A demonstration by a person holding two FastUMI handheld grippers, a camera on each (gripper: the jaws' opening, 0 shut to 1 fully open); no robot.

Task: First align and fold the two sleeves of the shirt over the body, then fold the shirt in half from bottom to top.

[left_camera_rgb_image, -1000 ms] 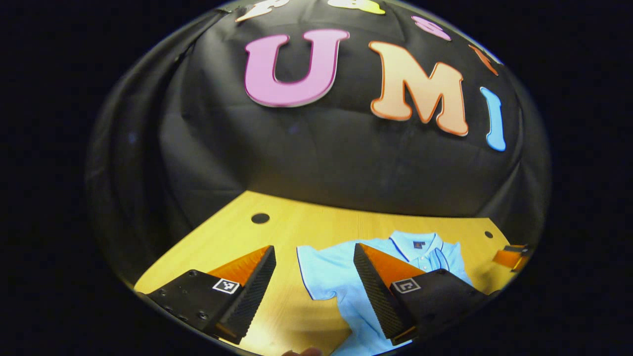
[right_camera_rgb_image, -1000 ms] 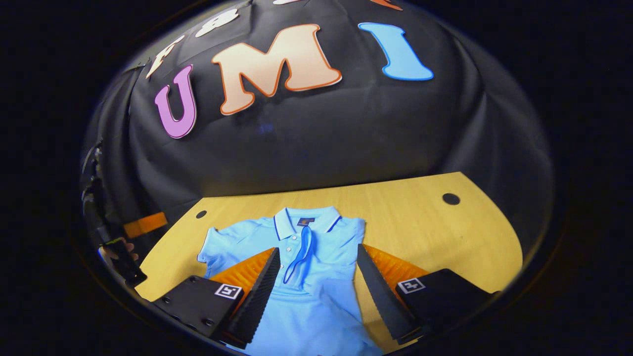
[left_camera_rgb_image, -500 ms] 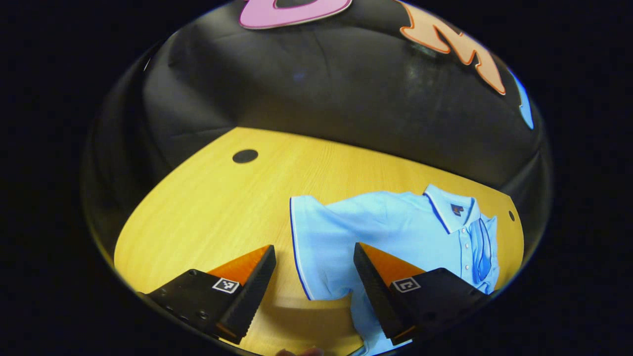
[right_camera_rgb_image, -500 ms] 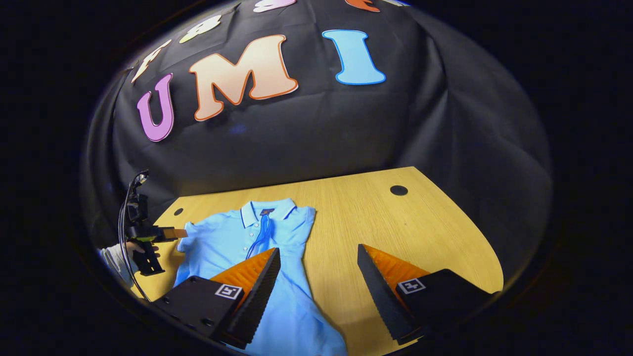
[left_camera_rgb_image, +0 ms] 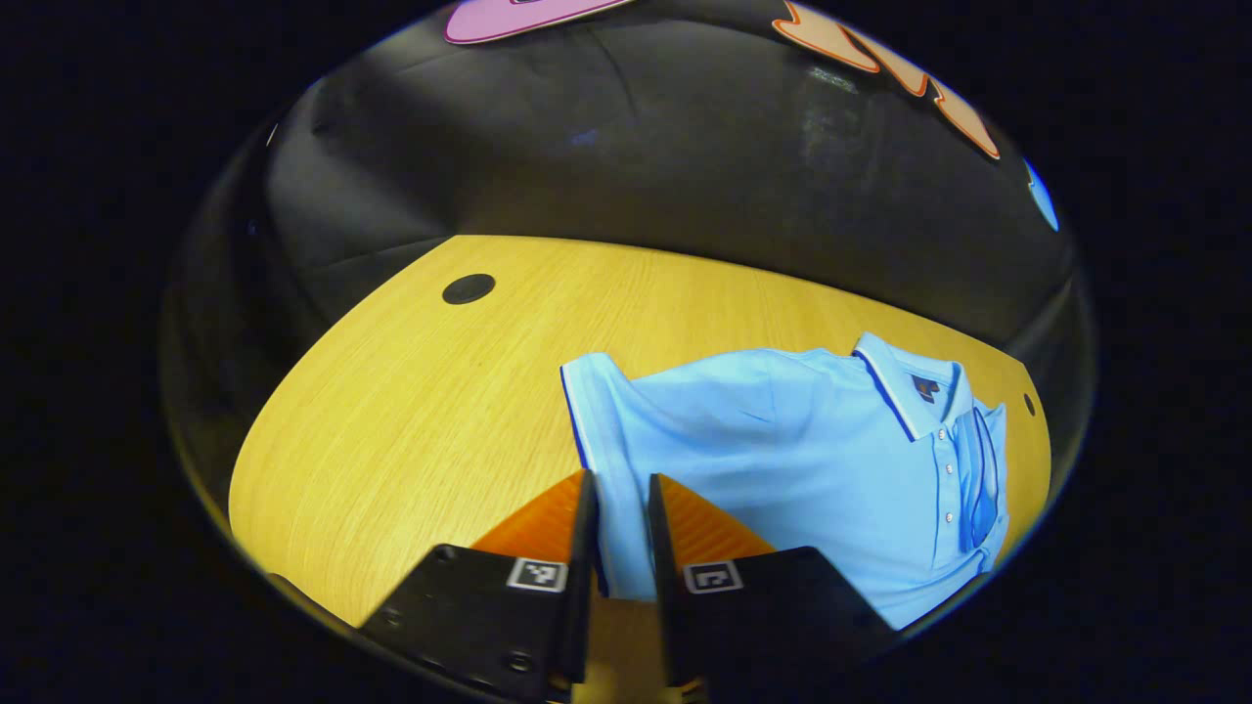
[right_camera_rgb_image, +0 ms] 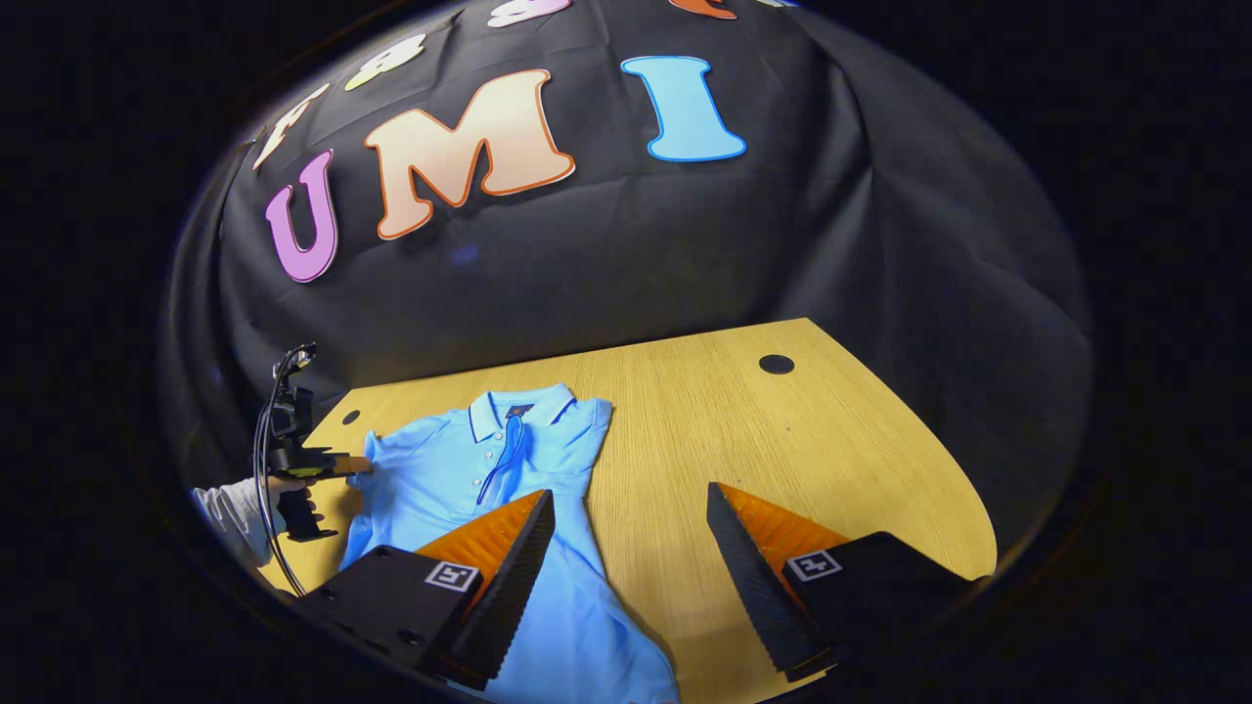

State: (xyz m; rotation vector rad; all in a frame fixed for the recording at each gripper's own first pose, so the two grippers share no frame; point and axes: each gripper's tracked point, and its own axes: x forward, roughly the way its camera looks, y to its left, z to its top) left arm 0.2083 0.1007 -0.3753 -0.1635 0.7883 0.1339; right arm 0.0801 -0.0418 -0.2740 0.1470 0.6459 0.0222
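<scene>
Shirt (left_camera_rgb_image: 812,460) fabric, light blue with dark piping, lies flat on the wooden table (left_camera_rgb_image: 421,411) and takes up the lower right of the left gripper view, collar (left_camera_rgb_image: 905,386) toward the right edge and button placket just below it. Its sleeve (left_camera_rgb_image: 606,430) reaches toward the centre of that frame, the cuff edge running down into the gap between the left gripper (left_camera_rgb_image: 616,518) fingers at bottom centre. Those fingers stand nearly closed, one on each side of the cuff, with the cloth pinched between them.

In the right gripper view the shirt (right_camera_rgb_image: 469,479) sits at lower left of the frame, collar (right_camera_rgb_image: 518,409) pointing up toward the booth wall, body running down to the bottom edge. The sleeve on the frame's right side is already folded in over the body, leaving a straight edge there. The left gripper (right_camera_rgb_image: 342,465) shows at the far left of this frame, its tip at the other sleeve's (right_camera_rgb_image: 391,455) cuff, held by a hand (right_camera_rgb_image: 289,484) with a pale sleeve behind it and a cable looping above.

The right gripper (right_camera_rgb_image: 631,543) fills the bottom of its own view with fingers spread wide and nothing between them; one finger hangs over the shirt's body, the other over bare table (right_camera_rgb_image: 782,440). A dark round hole (right_camera_rgb_image: 777,364) marks the table near its far corner, and another (left_camera_rgb_image: 468,288) shows at upper left of the left gripper view.
</scene>
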